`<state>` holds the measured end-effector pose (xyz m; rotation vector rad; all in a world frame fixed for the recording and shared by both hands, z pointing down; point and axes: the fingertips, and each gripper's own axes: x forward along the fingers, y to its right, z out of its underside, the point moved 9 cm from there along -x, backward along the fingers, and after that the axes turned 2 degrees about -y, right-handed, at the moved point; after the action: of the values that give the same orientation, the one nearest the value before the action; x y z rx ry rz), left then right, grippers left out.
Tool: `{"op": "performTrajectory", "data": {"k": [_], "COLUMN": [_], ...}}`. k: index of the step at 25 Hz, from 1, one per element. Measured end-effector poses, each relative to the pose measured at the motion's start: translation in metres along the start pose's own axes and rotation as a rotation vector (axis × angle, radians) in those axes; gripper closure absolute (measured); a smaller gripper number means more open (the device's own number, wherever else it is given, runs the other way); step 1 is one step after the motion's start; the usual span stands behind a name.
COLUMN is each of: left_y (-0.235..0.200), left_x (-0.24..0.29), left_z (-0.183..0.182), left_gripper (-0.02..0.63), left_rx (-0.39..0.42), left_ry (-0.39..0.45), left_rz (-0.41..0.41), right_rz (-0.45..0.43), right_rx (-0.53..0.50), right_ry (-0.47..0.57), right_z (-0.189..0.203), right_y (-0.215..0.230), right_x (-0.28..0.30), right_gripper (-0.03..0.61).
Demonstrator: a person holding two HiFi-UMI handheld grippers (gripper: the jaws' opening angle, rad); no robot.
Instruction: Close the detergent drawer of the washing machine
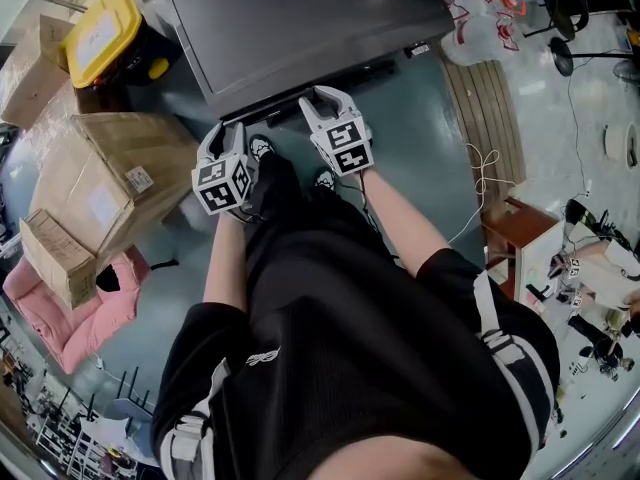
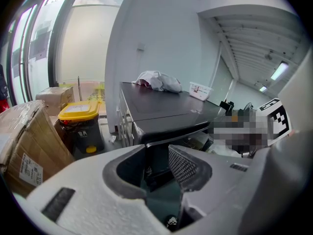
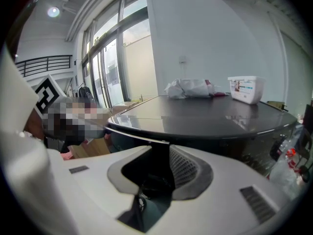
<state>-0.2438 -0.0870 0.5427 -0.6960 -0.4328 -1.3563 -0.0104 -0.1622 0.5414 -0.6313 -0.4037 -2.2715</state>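
Note:
The washing machine (image 1: 300,18) is a dark grey box with a flat glossy top, seen from above in the head view. A dark strip (image 1: 330,80) runs under its front edge; I cannot pick out the detergent drawer there. My left gripper (image 1: 222,136) hovers just short of the front left corner, jaws open and empty. My right gripper (image 1: 325,98) is at the front edge near the middle, also open and empty. In the left gripper view the left gripper (image 2: 156,163) frames the machine's corner (image 2: 146,131). In the right gripper view the right gripper (image 3: 159,168) sits just under the top's rim (image 3: 161,136).
A crumpled white cloth (image 2: 157,81) and a small white box (image 2: 200,89) lie on the machine top. Cardboard boxes (image 1: 110,183) and a yellow-lidded black bin (image 1: 105,33) stand to the left. A wooden stool (image 1: 515,233) and cables are at the right. The person's legs fill the floor below.

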Motion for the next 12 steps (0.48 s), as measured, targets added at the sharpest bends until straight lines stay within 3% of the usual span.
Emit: {"op": "performTrajectory", "data": {"k": [6,12], "left_y": [0.0006,0.0041], "left_x": [-0.0007,-0.0007], "left_z": [0.0005,-0.0004], "left_gripper": [0.466,0.461], "left_rx": [0.003,-0.027], "left_ry": [-0.004,-0.034], "left_rz": [-0.014,-0.078], "right_rz": [0.003,0.017], "right_rx": [0.036,0.056], "right_ry": [0.004,-0.008], "right_z": [0.0058,0.0084], "right_y": [-0.0005,-0.0023], "right_x": [0.0013,0.0021], "right_gripper": [0.477,0.477]}}
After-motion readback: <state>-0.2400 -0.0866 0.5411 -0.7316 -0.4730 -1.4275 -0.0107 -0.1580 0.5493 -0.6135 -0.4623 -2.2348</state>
